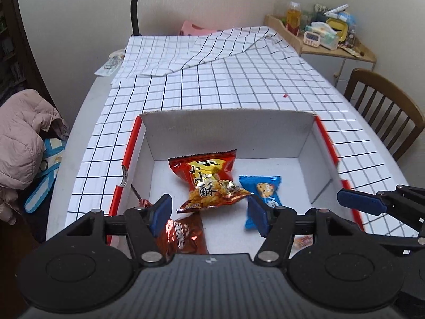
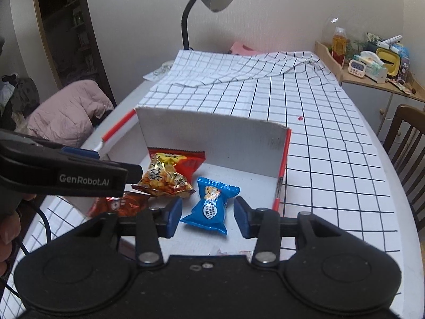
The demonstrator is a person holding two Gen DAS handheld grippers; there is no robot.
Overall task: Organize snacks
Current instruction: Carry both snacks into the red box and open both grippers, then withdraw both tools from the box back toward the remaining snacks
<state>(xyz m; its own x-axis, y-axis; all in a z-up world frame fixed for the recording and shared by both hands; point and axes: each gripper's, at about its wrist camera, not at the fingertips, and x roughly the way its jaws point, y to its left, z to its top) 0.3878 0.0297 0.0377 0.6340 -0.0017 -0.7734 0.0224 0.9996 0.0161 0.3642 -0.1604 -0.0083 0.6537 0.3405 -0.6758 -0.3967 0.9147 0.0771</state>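
Both tongs hanging parted and empty over the white box [image 1: 148, 138]: left tongs [image 1: 209, 214] above red-yellow snack pack [image 1: 209, 183], right tongs [image 2: 208, 216] around blue cookie pack [image 2: 209, 204], pads clear. Drop step looking done; next: fetching another snack.

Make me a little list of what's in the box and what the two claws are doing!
box: white box with red edges, on the checked cloth
red bag: lies toward the back of the box
gold bag: rests on the red bag
blue packet: flat on the box floor, beside the gold bag
brown-red packet: near the front left corner
left claw: open, holding nothing
right claw: open over the blue packet, pads not touching it
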